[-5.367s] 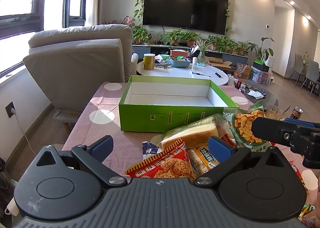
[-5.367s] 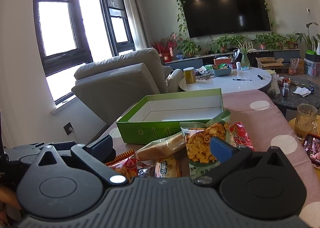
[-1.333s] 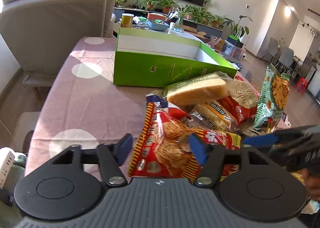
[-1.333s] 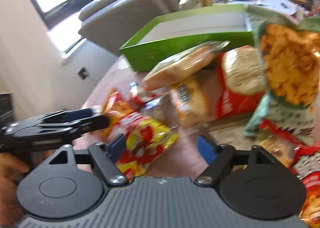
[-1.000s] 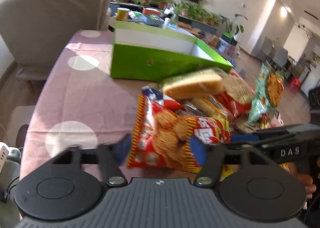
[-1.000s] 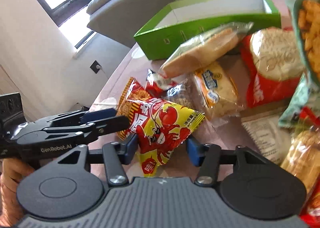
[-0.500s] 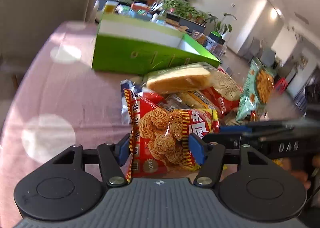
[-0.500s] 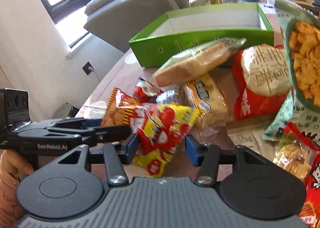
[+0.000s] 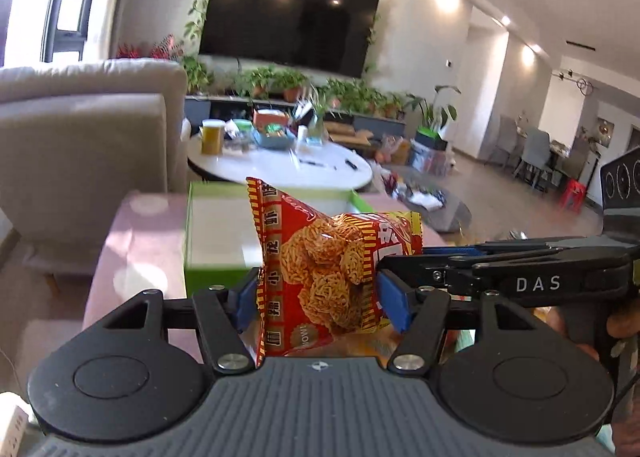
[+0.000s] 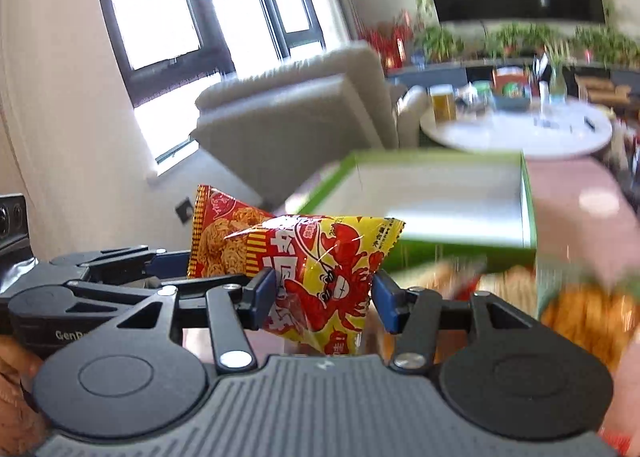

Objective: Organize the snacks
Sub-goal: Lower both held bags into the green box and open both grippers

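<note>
Red noodle-snack packet (image 9: 320, 281) and yellow crayfish packet (image 10: 328, 281) held aloft (both crumpled); green box (image 10: 440, 193) open.

Green box (image 9: 208, 277): near wall partly hidden behind the red snack bag (image 9: 320, 281); edges smeared by blur. Snack pile (image 10: 580, 313): blurred, cut off at the right edge, contents perhaps orange crisps. Hand (image 10: 16, 397): cropped at the left edge. Round table (image 10: 520, 133): items on it too blurred to name.

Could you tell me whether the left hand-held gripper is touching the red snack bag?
Touching. In the left wrist view, both blue pads of the left hand-held gripper press the sides of the red snack bag, holding it lifted.
</note>
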A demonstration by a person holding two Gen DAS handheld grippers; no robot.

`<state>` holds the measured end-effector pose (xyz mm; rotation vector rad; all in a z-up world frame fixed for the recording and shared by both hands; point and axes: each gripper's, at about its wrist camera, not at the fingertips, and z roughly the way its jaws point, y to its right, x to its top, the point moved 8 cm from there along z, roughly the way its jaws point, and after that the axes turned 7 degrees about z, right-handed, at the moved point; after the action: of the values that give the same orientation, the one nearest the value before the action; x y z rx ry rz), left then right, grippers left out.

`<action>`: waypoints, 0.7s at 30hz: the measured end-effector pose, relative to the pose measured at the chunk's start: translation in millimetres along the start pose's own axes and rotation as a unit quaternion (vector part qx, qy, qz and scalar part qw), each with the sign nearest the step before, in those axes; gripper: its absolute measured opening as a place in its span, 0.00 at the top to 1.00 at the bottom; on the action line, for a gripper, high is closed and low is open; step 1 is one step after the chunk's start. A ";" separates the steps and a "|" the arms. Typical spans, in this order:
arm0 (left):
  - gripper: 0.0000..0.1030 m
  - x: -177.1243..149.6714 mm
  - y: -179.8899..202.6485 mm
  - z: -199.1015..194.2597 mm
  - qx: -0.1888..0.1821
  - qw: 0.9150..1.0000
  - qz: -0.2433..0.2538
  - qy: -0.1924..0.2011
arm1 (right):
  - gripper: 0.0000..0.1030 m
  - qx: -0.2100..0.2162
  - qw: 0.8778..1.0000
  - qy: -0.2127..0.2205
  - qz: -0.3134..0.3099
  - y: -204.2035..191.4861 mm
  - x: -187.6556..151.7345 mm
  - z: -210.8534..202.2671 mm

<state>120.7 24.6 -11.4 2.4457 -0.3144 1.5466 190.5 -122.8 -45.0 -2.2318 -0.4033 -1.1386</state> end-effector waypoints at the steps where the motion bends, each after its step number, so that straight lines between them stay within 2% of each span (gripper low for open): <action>1: 0.43 7.8 -3.4 6.5 0.005 1.000 -0.001 0.004 | 0.25 0.002 1.000 0.004 0.002 2.4 7.8 5.2; 6: 0.43 30.6 -21.4 38.4 0.014 1.000 -0.009 -0.002 | 0.25 0.008 0.999 0.009 0.029 20.9 39.8 33.4; 11: 0.43 41.6 -36.1 73.4 0.016 1.000 -0.013 -0.012 | 0.25 0.008 0.998 0.002 0.065 40.0 57.2 61.3; 17: 0.43 34.2 -55.6 106.4 0.014 0.999 -0.036 -0.026 | 0.25 -0.004 0.993 -0.018 0.114 59.7 58.2 90.9; 21: 0.43 22.5 -66.6 122.7 0.018 0.998 -0.039 -0.046 | 0.25 -0.015 0.992 -0.032 0.124 63.9 55.8 106.2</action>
<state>255.2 49.2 -47.3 2.5307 -0.2059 1.4236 322.6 -105.6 -71.9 -2.2739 -0.1300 -0.9499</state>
